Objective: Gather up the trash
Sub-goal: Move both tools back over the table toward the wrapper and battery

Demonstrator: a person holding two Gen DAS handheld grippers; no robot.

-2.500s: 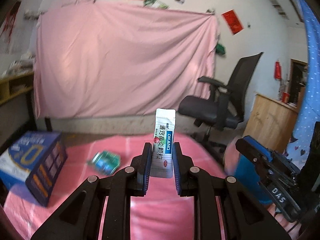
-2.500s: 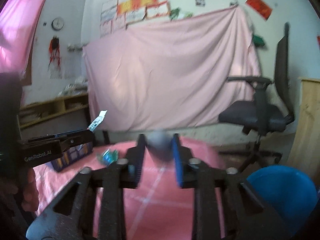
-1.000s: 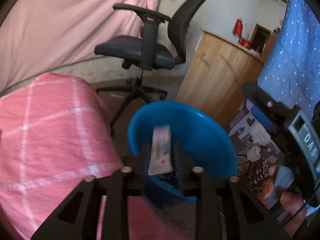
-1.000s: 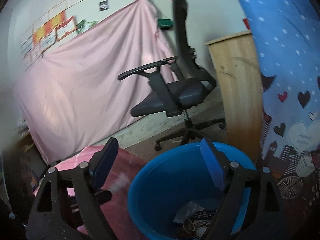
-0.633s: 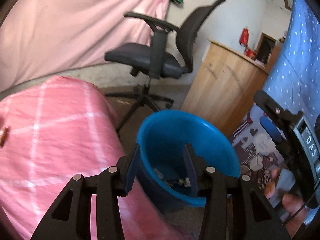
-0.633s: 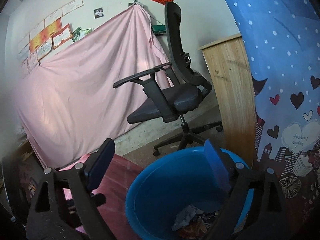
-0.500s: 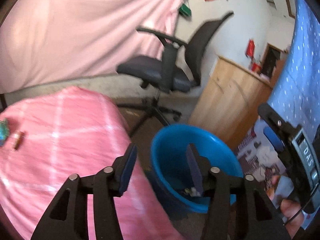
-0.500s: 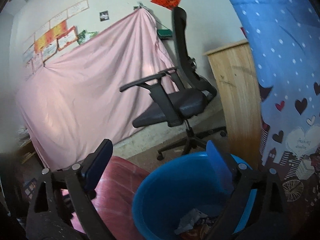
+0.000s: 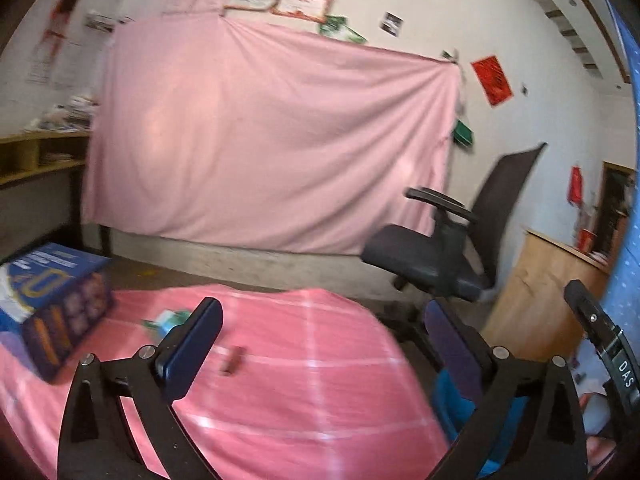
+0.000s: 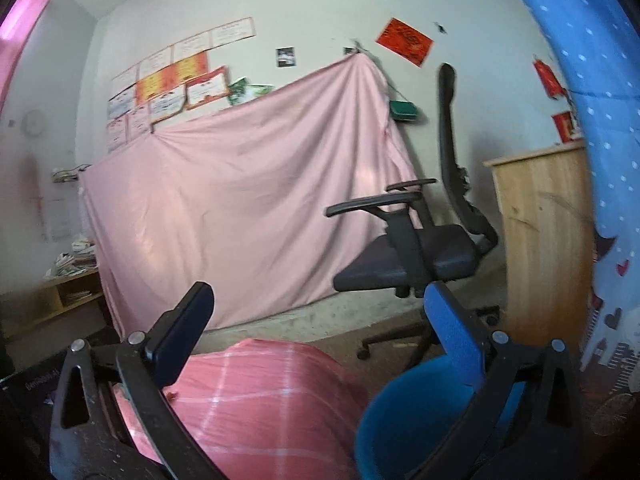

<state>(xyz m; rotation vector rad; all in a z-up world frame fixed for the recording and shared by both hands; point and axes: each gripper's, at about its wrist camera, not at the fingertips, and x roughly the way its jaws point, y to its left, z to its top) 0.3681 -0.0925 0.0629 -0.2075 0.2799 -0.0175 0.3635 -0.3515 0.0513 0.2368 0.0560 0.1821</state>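
Observation:
My left gripper (image 9: pixel 322 328) is wide open and empty above the pink checked cloth (image 9: pixel 304 384). On that cloth lie a green wrapper (image 9: pixel 166 318) and a small dark brown piece (image 9: pixel 233 361), both blurred. The blue bin (image 9: pixel 452 400) shows at the lower right behind the right finger. My right gripper (image 10: pixel 320 316) is wide open and empty, with the blue bin (image 10: pixel 400 428) below its right finger and the pink cloth (image 10: pixel 256 400) below its left. The bin's inside is hidden in both views.
A blue box (image 9: pixel 52 300) stands on the cloth at the left. A black office chair (image 9: pixel 448 252) (image 10: pixel 416 252) and a wooden cabinet (image 9: pixel 544 292) (image 10: pixel 544 240) stand right of the bin. A pink sheet (image 9: pixel 260 152) hangs on the back wall.
The left gripper let the white sachet go over the blue bin, opened wide, then swung left and up to face the pink cloth. The right gripper stayed open and tilted up from the bin.

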